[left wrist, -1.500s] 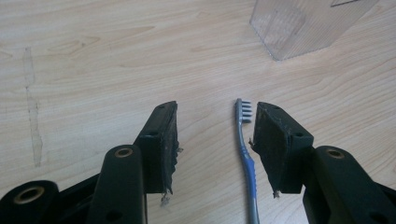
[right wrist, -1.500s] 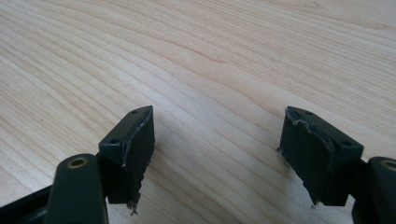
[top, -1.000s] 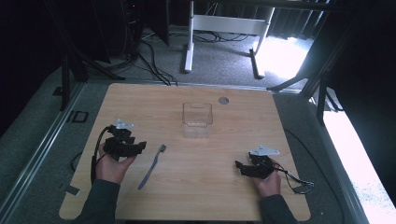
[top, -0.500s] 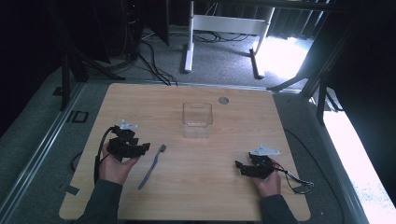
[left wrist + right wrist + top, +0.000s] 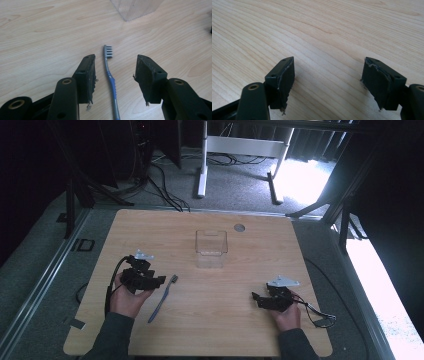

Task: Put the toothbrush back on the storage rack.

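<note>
The toothbrush point(image 5: 162, 298) lies flat on the tabletop point(image 5: 230, 330), long axis running away from the person, bristled head toward the clear box point(image 5: 211, 248). The left claw point(image 5: 115, 75), spread, straddles its handle; the right claw point(image 5: 328, 82) is spread, well apart.

We see bare worktop point(image 5: 250, 270) between both hand-held grippers; only the clear box point(image 5: 211, 248) stands toward the far edge.

No lettering, label, brand or number can be read anywhere; the slim grey-and-blue plastic toothbrush point(image 5: 110, 75) bears no legible mark.
</note>
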Tool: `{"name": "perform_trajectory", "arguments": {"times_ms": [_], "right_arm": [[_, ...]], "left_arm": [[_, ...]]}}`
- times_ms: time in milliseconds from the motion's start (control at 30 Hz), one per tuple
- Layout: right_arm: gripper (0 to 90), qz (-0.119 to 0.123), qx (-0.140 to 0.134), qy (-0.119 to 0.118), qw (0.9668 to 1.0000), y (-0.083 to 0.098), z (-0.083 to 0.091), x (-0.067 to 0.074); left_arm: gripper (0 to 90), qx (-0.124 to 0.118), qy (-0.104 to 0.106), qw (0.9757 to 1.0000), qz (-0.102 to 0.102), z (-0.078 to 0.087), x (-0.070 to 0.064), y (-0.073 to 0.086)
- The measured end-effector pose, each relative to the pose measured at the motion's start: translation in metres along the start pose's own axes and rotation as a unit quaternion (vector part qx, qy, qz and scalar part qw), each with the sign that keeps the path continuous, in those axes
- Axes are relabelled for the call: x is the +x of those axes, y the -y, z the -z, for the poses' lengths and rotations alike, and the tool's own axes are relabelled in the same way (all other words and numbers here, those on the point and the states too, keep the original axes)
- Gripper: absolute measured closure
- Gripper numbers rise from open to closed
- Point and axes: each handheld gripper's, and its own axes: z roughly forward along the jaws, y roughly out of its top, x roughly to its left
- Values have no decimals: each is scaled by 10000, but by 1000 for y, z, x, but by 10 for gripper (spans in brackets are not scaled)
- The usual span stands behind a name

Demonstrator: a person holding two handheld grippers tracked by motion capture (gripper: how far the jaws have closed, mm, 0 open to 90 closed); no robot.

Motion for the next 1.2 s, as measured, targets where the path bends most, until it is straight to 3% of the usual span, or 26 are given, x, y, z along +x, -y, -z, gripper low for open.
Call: {"name": "perform_trajectory", "arguments": {"times_ms": [567,933,1200], "right_arm": [[261,1,0,-6,10000,0,0,0],[262,2,0,-5,10000,0,0,0],[262,4,-2,-5,10000,0,0,0]], "left_arm": [[518,198,109,9997,-82,-5,-8,-1],[509,411,0,9991,-68,-10,-12,-1],[512,710,-124,9973,-133,-16,-16,-3]]}}
